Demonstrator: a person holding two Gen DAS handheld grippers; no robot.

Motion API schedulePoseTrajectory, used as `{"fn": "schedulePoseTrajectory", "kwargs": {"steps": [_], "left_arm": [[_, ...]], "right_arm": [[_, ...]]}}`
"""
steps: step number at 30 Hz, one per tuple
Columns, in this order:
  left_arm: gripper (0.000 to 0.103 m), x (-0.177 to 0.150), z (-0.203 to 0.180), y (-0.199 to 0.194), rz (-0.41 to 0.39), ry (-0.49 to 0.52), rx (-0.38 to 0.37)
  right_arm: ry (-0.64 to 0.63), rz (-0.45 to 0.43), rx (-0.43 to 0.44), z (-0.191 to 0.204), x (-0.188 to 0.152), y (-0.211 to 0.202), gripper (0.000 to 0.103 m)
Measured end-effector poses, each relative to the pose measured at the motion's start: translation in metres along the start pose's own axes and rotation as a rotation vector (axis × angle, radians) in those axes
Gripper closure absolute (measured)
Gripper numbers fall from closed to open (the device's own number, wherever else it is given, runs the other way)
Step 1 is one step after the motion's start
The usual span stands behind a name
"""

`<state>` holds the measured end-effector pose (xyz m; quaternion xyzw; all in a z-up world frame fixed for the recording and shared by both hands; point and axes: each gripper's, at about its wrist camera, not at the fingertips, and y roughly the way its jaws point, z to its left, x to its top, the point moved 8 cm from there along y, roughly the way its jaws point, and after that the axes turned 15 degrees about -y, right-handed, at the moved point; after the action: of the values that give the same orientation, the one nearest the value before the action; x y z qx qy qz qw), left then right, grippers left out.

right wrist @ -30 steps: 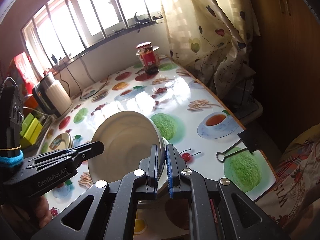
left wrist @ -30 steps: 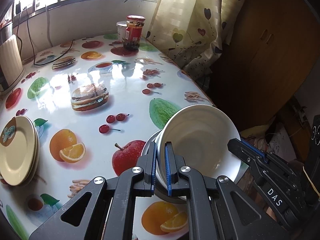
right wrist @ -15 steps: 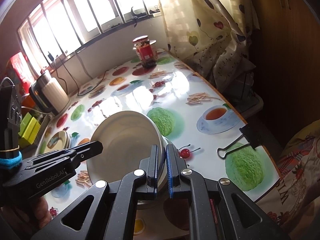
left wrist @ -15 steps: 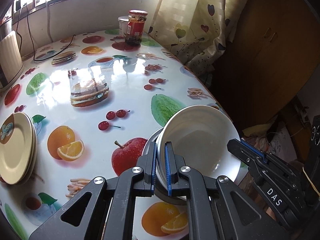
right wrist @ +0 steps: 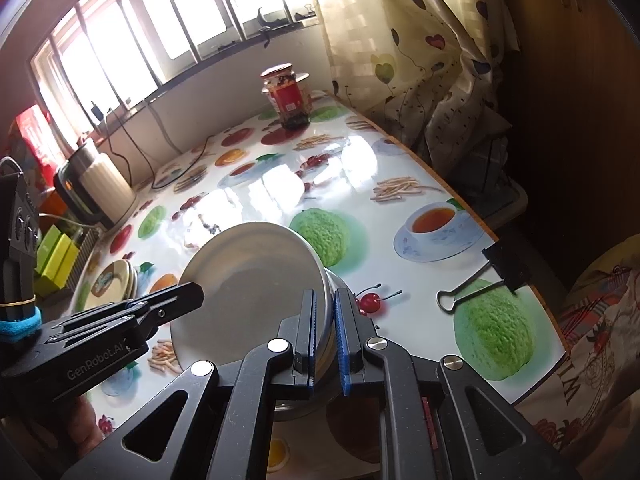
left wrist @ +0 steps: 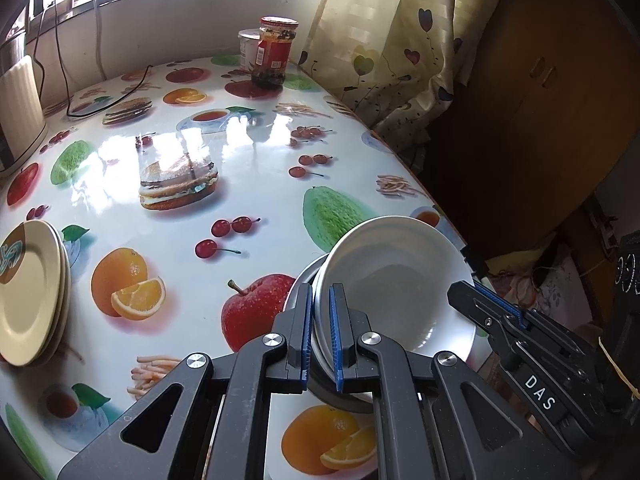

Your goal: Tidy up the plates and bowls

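Left gripper [left wrist: 320,336] clamped on white bowl [left wrist: 400,288] rim; right gripper [right wrist: 326,340] jaws opening around opposite rim; binder clip [right wrist: 486,280] right of bowl, right view only; plate stack [left wrist: 30,292] far left on desk [left wrist: 240,128].

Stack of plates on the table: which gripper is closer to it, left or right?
Left. The left gripper clamps the bowl by the rim on the side facing the stack of plates; the right gripper, jaws opening around the opposite rim, is farther.
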<state>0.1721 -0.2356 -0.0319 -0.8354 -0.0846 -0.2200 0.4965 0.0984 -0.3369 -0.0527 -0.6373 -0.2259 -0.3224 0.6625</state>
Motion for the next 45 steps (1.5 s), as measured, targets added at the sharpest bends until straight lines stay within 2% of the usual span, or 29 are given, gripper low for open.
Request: {"fn": "schedulePoseTrajectory", "kwargs": {"steps": [22, 30, 35, 38, 45], "left_arm": [[0.095, 0.0, 0.001, -0.004, 0.009, -0.024, -0.026], [0.095, 0.0, 0.0, -0.006, 0.007, -0.017, -0.019], [0.095, 0.0, -0.001, -0.007, 0.002, -0.02, -0.029], [0.095, 0.001, -0.001, -0.007, 0.005, -0.023, -0.03], [0.093, 0.004, 0.003, -0.012, -0.019, -0.038, -0.045]], "right_arm": [[0.028, -0.001, 0.017, -0.003, 0.0, -0.001, 0.088], [0.003, -0.012, -0.003, -0.001, 0.004, -0.003, 0.087], [-0.05, -0.064, -0.02, 0.003, 0.023, -0.006, 0.086], [-0.089, -0.102, -0.018, 0.009, 0.037, -0.005, 0.082], [-0.108, -0.118, -0.019, 0.016, 0.055, 0.011, 0.081]]}}
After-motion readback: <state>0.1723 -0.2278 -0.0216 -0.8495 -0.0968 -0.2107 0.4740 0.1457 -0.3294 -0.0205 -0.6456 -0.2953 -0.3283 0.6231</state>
